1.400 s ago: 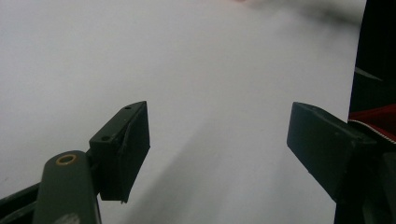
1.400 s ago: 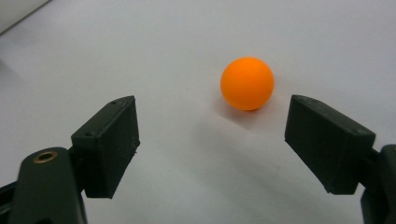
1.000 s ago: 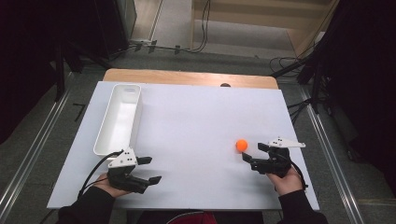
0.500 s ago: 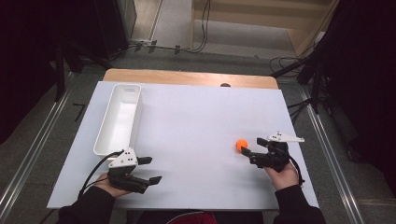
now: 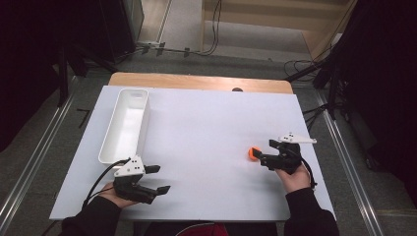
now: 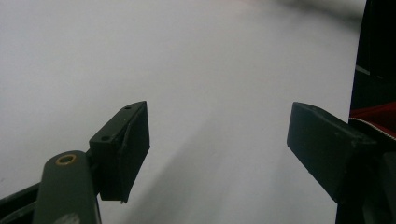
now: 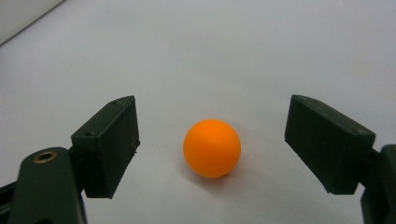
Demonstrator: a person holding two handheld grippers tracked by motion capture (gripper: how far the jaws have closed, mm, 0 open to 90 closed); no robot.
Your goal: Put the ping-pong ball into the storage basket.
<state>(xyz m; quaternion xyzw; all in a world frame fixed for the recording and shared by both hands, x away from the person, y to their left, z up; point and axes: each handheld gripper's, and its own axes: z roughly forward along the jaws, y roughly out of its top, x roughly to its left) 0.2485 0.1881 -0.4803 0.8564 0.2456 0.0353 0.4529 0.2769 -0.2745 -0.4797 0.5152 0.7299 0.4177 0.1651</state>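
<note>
An orange ball [image 5: 254, 153] lies on the white tabletop [image 5: 211, 128], toward its right side and well apart from the long white tray [image 5: 126, 126] that stands near the left edge. The right claw [image 5: 259, 156] sits low over the tabletop with its tips at the ball. In the right gripper view the ball [image 7: 212, 148] rests on the surface between the two black jaws, which stand wide apart on either side of it; neither jaw touches it, so the right claw [image 7: 212, 140] is released and grasps nothing. A hand [image 5: 295, 178] in a dark sleeve holds this claw from the near edge of the tabletop.

The left claw [image 5: 158, 179] rests near the front left corner of the tabletop, just in front of the tray's near end and far from the ball. In the left gripper view its jaws are spread wide over bare white surface, so the left claw [image 6: 217, 140] is also released, with nothing between its jaws.
</note>
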